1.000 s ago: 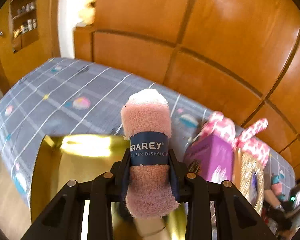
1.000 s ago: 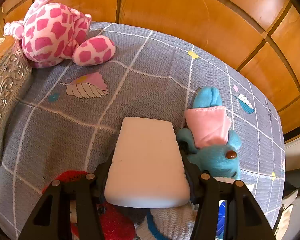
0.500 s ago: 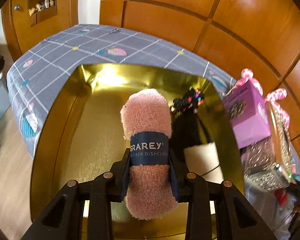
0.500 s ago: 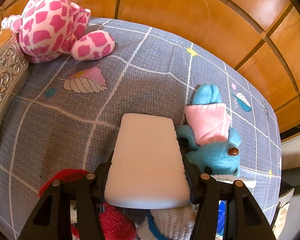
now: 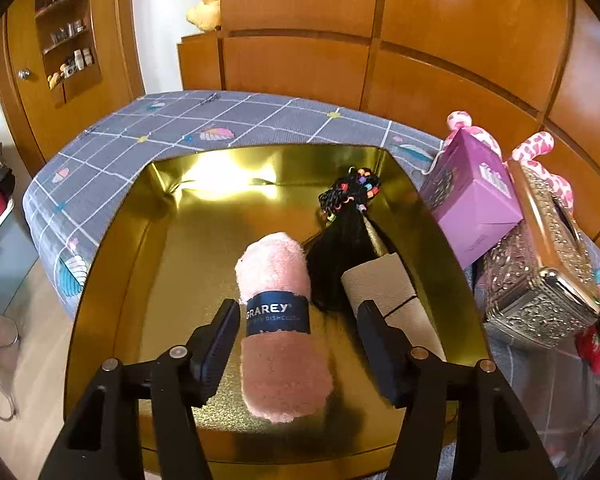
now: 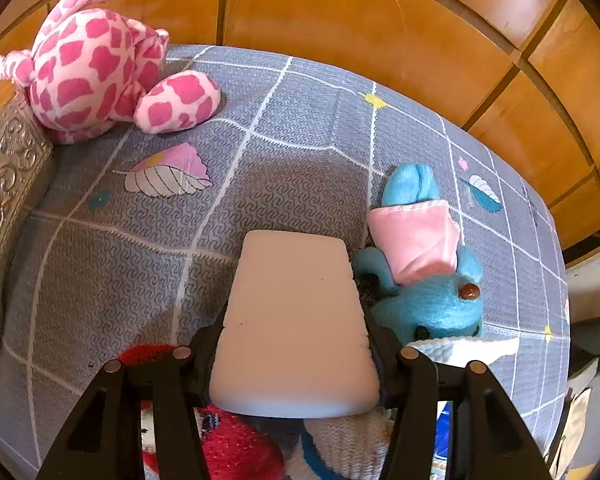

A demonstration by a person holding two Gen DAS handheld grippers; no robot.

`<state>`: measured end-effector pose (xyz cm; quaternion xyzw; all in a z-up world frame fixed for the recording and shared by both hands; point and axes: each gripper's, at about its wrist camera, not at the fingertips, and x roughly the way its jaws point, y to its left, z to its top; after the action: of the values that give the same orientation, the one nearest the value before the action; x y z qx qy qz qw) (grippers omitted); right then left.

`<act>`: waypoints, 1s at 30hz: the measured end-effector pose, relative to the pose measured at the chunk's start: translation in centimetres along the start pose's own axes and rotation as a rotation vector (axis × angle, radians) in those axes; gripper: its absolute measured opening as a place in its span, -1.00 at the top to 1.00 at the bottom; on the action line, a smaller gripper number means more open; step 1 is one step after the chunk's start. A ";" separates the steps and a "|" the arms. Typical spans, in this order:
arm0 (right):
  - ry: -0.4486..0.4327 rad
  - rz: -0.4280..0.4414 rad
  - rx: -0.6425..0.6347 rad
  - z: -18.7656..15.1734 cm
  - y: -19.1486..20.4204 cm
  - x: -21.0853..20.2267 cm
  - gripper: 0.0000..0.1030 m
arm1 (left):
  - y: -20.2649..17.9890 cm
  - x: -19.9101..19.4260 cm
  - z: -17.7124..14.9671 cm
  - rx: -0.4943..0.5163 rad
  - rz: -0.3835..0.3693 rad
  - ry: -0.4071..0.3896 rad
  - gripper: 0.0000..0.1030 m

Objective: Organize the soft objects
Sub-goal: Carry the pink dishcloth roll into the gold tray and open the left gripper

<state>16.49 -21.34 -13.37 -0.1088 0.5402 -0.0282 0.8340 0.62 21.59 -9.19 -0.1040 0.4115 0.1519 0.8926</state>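
In the left wrist view my left gripper [image 5: 298,320] is open, its jaws wide apart on either side of a rolled pink dishcloth [image 5: 278,320] with a dark blue band. The roll lies on the floor of a gold tray [image 5: 116,248], next to a black hairpiece with coloured beads [image 5: 346,216] and a beige card [image 5: 388,292]. In the right wrist view my right gripper [image 6: 296,312] is shut on a white sponge block [image 6: 294,320], held above the grey bed cover. A blue plush with pink cloth [image 6: 428,280] lies just right of it.
A pink-spotted plush [image 6: 100,64] sits at the back left by a silver ornate box [image 6: 8,184]. Red and white knitted items [image 6: 236,448] lie under the right gripper. A purple box [image 5: 472,204] and the silver box [image 5: 540,280] stand right of the tray. Wooden panels stand behind the bed.
My left gripper moved over the gold tray, lowered, then opened and let go of the pink dishcloth, which now lies in the tray. The right gripper kept holding the sponge, almost still.
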 end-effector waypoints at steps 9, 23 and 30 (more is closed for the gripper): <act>-0.005 0.007 0.045 0.4 -0.3 -0.1 -0.09 | 0.0 -2.3 -0.1 0.002 -0.015 -0.058 -0.33; -0.039 0.045 0.121 0.6 -0.4 -1.3 -0.08 | -1.5 -4.0 -0.7 0.042 -0.050 -0.093 -0.36; -0.123 0.081 0.161 1.4 -0.3 -3.7 -0.08 | -2.1 -4.2 -0.8 0.055 -0.063 -0.091 -0.39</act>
<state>16.24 -20.84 -9.39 -0.0212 0.4878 -0.0311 0.8721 -1.76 18.59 -6.39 -0.0855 0.3709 0.1170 0.9173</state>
